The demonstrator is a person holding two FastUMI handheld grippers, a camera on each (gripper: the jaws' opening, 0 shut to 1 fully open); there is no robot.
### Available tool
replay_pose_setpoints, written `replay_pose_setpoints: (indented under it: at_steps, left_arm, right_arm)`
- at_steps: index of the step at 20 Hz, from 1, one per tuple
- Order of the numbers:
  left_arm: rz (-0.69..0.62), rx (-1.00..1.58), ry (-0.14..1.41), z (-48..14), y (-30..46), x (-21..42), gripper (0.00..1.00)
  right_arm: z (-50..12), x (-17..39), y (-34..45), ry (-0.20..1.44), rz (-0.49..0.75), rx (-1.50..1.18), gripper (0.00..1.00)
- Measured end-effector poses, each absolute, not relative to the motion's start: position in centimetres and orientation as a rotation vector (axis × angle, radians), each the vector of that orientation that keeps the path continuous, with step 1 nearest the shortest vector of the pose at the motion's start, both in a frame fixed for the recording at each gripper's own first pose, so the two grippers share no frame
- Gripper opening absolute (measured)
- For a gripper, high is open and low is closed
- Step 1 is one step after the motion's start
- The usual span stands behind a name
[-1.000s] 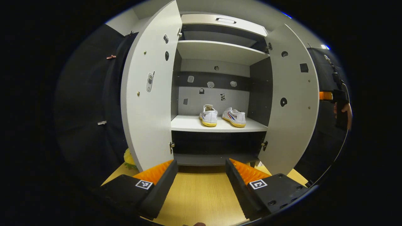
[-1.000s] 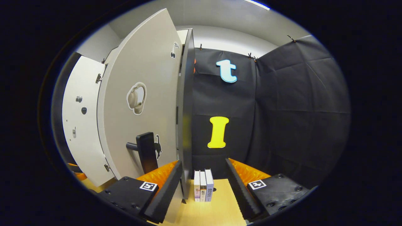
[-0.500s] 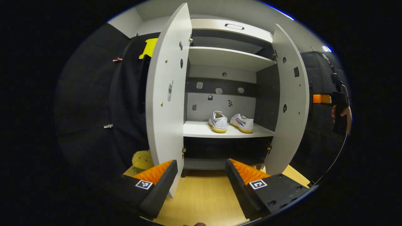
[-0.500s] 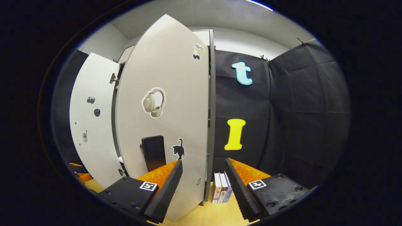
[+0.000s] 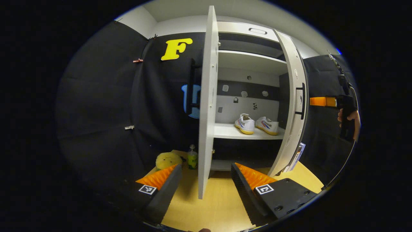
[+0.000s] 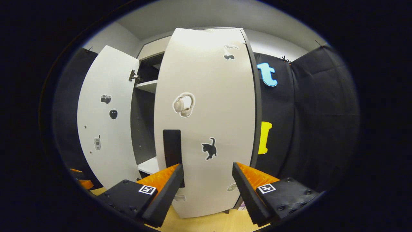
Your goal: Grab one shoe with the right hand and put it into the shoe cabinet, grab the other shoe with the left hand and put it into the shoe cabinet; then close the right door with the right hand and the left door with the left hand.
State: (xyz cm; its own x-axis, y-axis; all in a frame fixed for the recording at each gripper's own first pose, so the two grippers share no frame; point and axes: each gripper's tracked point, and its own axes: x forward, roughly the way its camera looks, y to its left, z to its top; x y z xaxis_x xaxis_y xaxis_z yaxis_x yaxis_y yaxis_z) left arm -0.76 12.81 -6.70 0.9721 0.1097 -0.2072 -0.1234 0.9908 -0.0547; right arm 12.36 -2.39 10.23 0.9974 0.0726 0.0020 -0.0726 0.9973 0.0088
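Note:
Two white shoes with yellow soles [image 5: 245, 124] [image 5: 267, 125] stand side by side on the middle shelf of the white shoe cabinet [image 5: 248, 59]. The left door [image 5: 206, 96] stands wide open and I see it edge-on, straight ahead of my open, empty left gripper [image 5: 206, 183]. The right door [image 5: 294, 106] is swung most of the way in. In the right gripper view its outer face [image 6: 206, 122] with the black handle [image 6: 172, 146] is just in front of my open right gripper [image 6: 207, 188]. A hand holds that right gripper [image 5: 346, 109] beyond the right door.
A yellow plush toy [image 5: 168, 160] and a small green bottle [image 5: 192, 158] sit on the wooden surface [image 5: 209, 206] left of the cabinet. Books [image 5: 297, 156] stand behind the right door's lower edge. Black cloth walls close in on both sides.
The right door has swung much further toward closed, with the right gripper following its outer face. The left gripper has shifted left, so the left door now appears edge-on.

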Motion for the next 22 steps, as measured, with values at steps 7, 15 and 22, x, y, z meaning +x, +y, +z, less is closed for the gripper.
replay_pose_setpoints:
  at_steps: [7, 15, 22]
  left_arm:
    - [0.184, -0.097, 0.163, -5.0, 20.5, -0.5, 0.95]
    - [0.134, -0.112, 0.114, 0.9, 27.2, 5.6, 0.95]
    - [0.044, -0.087, 0.076, 5.4, 28.5, 11.2, 0.95]
  right_arm:
    - [7.2, 9.4, -1.5, 0.045, 0.021, 0.037, 0.98]
    - [4.0, 5.8, -1.8, 0.089, -0.106, 0.109, 0.98]
    - [0.0, 1.0, -1.5, 0.148, -0.194, 0.117, 1.0]
